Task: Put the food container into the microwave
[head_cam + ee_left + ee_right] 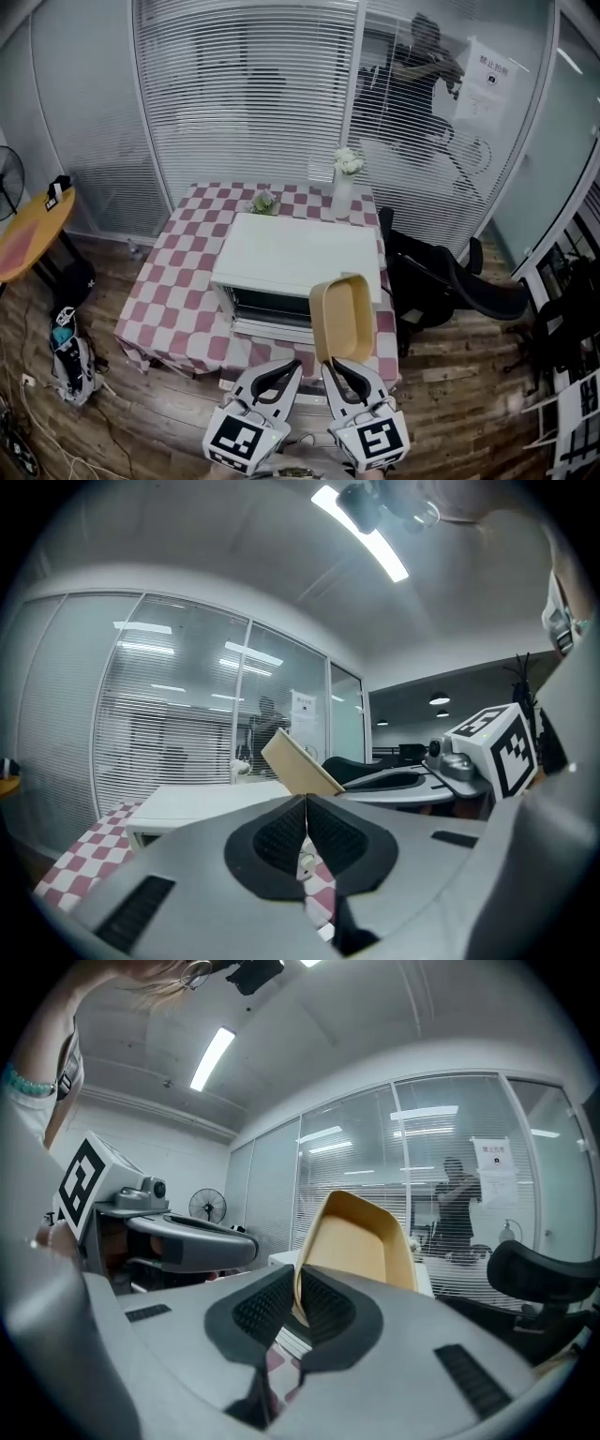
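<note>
A tan rectangular food container (pixel 343 317) hangs tilted in the air in front of the white microwave (pixel 291 267). My right gripper (pixel 335 367) is shut on the rim of its near end. The right gripper view has the container (pixel 366 1241) rising from between the right gripper's (pixel 296 1302) pads, its hollow side toward the camera. My left gripper (pixel 292 368) is beside it at the left, shut with nothing in it. In the left gripper view the left gripper's (pixel 306 834) pads meet, and the container (pixel 300 766) shows behind them.
The microwave sits on a table with a pink and white checked cloth (pixel 178 281). A white vase of flowers (pixel 344 186) and a small plant (pixel 263 202) stand at the table's far edge. A black office chair (pixel 450 286) is to the right. Bags (pixel 70 347) lie on the wooden floor at left.
</note>
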Demonstrator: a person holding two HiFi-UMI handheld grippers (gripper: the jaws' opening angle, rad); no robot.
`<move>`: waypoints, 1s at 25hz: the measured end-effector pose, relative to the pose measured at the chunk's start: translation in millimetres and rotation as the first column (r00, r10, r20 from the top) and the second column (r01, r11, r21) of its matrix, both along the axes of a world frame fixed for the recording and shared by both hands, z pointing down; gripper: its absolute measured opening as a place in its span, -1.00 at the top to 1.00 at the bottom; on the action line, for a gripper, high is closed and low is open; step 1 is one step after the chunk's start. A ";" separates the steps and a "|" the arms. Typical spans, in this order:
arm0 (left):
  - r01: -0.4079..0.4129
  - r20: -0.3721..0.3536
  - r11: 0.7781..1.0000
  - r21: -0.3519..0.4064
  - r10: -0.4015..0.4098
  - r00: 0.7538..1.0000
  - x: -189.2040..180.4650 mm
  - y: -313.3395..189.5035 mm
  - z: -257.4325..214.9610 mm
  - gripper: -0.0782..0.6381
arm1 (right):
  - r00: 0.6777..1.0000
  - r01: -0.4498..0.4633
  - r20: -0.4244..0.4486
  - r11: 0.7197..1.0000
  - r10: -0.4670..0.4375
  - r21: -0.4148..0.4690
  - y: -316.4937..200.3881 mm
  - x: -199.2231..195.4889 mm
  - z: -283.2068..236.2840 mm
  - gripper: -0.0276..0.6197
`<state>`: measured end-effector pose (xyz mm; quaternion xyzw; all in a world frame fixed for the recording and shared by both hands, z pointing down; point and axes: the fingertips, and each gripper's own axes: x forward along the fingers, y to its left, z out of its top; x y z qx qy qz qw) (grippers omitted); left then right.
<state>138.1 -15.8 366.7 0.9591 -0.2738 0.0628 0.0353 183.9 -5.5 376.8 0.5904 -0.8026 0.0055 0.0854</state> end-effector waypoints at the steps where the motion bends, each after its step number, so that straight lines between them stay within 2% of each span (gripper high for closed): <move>1: 0.014 0.001 1.000 -0.003 -0.014 1.000 -0.1 -0.7 1.9 0.74 | 1.000 0.012 0.005 1.000 -0.012 -0.008 -0.2 0.2 2.9 0.86; 5: 0.060 0.017 0.998 -0.017 -0.060 0.998 -7.3 -9.7 11.0 0.74 | 0.999 0.032 0.017 0.999 -0.032 -0.018 -7.7 1.3 10.6 0.86; 9: 0.066 0.017 0.998 -0.015 -0.065 0.998 -14.2 -25.3 9.2 0.74 | 1.000 0.024 0.007 1.000 -0.024 0.011 -21.3 -0.5 11.2 0.86; 18: -0.065 0.061 0.998 0.002 0.065 0.996 -25.1 -70.3 8.5 0.74 | 0.996 -0.092 0.016 0.996 0.093 -0.015 -60.6 -15.6 14.7 0.86; 25: -0.113 0.059 0.994 0.001 0.113 0.992 -37.8 -97.9 7.5 0.74 | 0.995 -0.103 -0.010 0.994 0.103 -0.038 -88.1 -39.6 10.4 0.86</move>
